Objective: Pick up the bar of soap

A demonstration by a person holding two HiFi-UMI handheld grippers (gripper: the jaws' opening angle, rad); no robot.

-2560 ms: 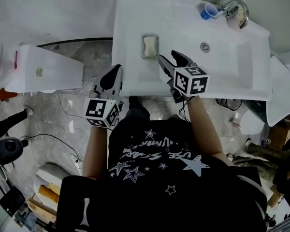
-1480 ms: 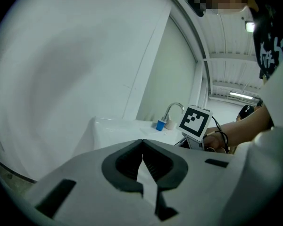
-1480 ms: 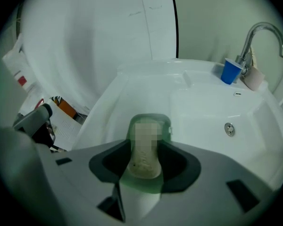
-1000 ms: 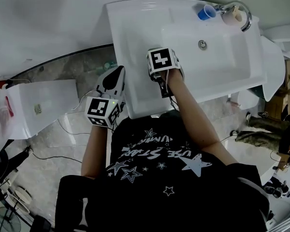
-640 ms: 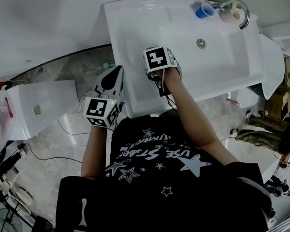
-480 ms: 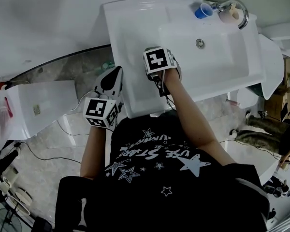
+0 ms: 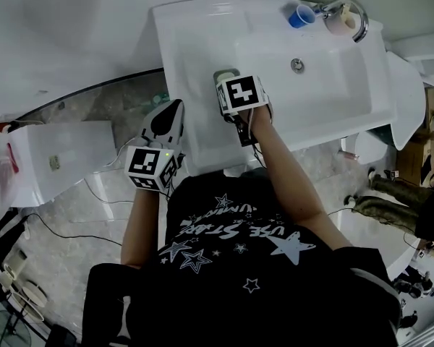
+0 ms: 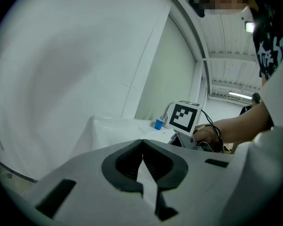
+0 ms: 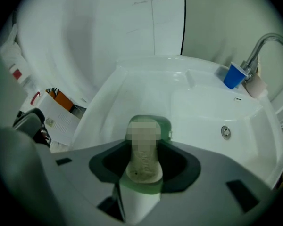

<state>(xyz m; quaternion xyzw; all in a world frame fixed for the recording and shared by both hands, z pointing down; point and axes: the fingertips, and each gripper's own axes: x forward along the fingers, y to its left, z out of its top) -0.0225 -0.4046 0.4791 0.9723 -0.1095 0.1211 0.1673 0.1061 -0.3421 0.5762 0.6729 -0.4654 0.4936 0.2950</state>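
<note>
The bar of soap [image 9: 141, 166] sits squarely between the jaws of the right hand-held gripper [image 9: 144, 150]. This gripper points steeply down onto it. In the right gripper view the pale bar runs lengthwise along the jaws. The dark pads [image 9: 178, 160] stand partly apart at the bar's width and lie against its two long sides, so the gripper has closed on the soap. The green soap dish [image 9: 166, 126] shows around the bar, past its far end and under its near end. I cannot tell whether the soap rests on the dish or is just clear of it.

From the head view the dish [image 7: 226, 74] lies on the flat left ledge of the white sink [image 7: 325, 100], beside the basin. The right gripper's marker cube covers the soap there. A blue cup [image 7: 300, 16] and the faucet [image 7: 351, 13] stand at the sink's far corner, well apart from the soap, and the drain [image 7: 297, 65] lies in the basin between them and the dish.

The left hand-held gripper [image 7: 172, 110] hangs off the sink's left edge, over the floor. Its jaws are pressed together with nothing between them.
</note>
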